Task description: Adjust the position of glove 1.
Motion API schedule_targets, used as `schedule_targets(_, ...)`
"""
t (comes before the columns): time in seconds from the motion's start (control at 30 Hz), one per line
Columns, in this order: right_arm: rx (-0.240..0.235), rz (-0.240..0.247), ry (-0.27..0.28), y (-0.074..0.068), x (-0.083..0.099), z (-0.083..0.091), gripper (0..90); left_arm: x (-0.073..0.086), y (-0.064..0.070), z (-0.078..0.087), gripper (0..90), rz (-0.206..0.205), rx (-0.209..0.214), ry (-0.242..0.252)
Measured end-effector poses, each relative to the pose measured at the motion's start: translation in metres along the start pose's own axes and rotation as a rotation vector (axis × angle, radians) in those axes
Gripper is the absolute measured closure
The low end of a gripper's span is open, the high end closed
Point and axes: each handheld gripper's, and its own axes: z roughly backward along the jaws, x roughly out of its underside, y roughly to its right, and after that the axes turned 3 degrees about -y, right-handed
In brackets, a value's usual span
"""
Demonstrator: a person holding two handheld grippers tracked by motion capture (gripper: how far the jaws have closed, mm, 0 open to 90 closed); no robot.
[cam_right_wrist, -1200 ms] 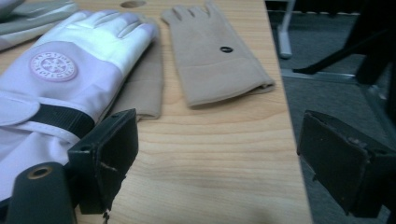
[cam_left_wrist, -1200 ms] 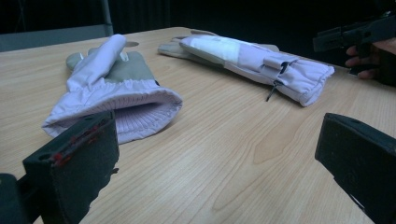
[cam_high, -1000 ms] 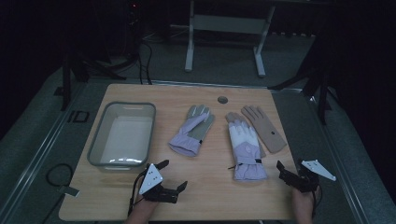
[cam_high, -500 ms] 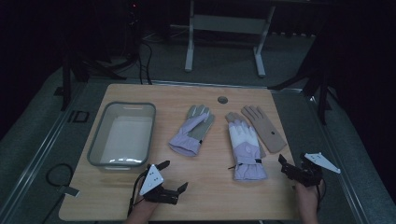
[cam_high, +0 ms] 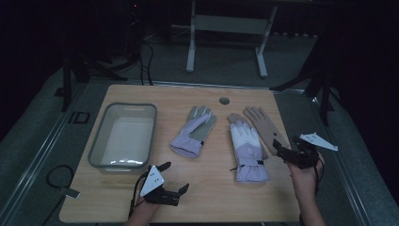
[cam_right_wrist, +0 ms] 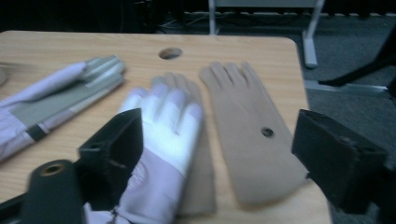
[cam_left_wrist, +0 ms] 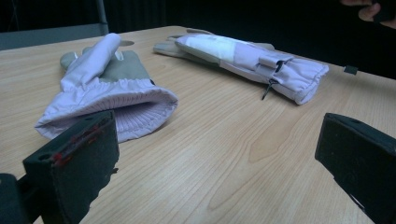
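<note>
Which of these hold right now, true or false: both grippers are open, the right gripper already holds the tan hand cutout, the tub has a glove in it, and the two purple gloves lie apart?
1. Both the left gripper and the right gripper are open. True.
2. The right gripper holds the tan hand cutout. False: its jaws are spread and hold nothing; the cutout lies flat on the table.
3. The tub holds a glove. False: no glove is inside.
4. The left purple glove and the right purple glove lie apart. True.
</note>
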Motion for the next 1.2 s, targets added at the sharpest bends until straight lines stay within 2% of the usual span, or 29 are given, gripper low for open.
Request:
schedule_targets(0.13, -0.096, -0.034, -0.005, -0.009, -0.015, -0.009, 18.5, 0.000, 0.001, 0.000, 0.0, -0.008, -0.004, -0.004)
schedule_targets(0.2, -0.087, -0.017, -0.002, -0.017, -0.022, -0.013, 19.1, 0.000, 0.000, 0.000, 0.0, -0.007, -0.002, -0.001)
schedule_targets(0.27, -0.104, -0.015, -0.017, -0.024, -0.029, -0.018, 17.9, 0.000, -0.001, 0.000, 0.0, 0.004, 0.000, 0.000)
schedule_targets(0.33, -0.122, -0.013, -0.046, -0.031, -0.034, -0.026, 12.4, 0.000, -0.001, 0.000, 0.0, 0.015, -0.002, 0.003)
schedule_targets(0.4, -0.117, 0.002, -0.086, -0.040, -0.038, -0.033, 10.6, 0.000, -0.001, 0.000, 0.0, 0.015, 0.000, 0.003)
schedule_targets(0.47, -0.115, -0.006, -0.100, -0.043, -0.039, -0.037, 10.5, 0.000, -0.001, 0.000, 0.0, 0.013, 0.001, 0.002)
schedule_targets(0.5, -0.125, -0.024, -0.113, -0.049, -0.041, -0.044, 10.4, 0.000, -0.001, 0.000, 0.0, 0.006, 0.000, 0.000)
schedule_targets(0.6, -0.120, -0.020, -0.106, -0.057, -0.044, -0.049, 10.4, 0.000, 0.000, 0.000, 0.0, -0.003, 0.002, -0.002)
schedule_targets(0.63, -0.120, -0.008, -0.107, -0.065, -0.047, -0.054, 10.5, 0.000, 0.000, 0.000, 0.0, -0.006, 0.004, -0.002)
schedule_targets(0.8, -0.151, 0.043, -0.101, -0.086, -0.057, -0.068, 14.7, 0.000, -0.001, 0.000, 0.0, 0.003, 0.008, -0.001)
schedule_targets(0.93, -0.204, 0.066, -0.105, -0.105, -0.062, -0.079, 19.2, 0.000, 0.000, 0.000, 0.0, -0.003, 0.009, -0.001)
schedule_targets(1.2, -0.273, 0.130, -0.132, -0.147, -0.061, -0.108, 23.5, 0.000, 0.000, 0.000, 0.0, -0.005, 0.017, -0.004)
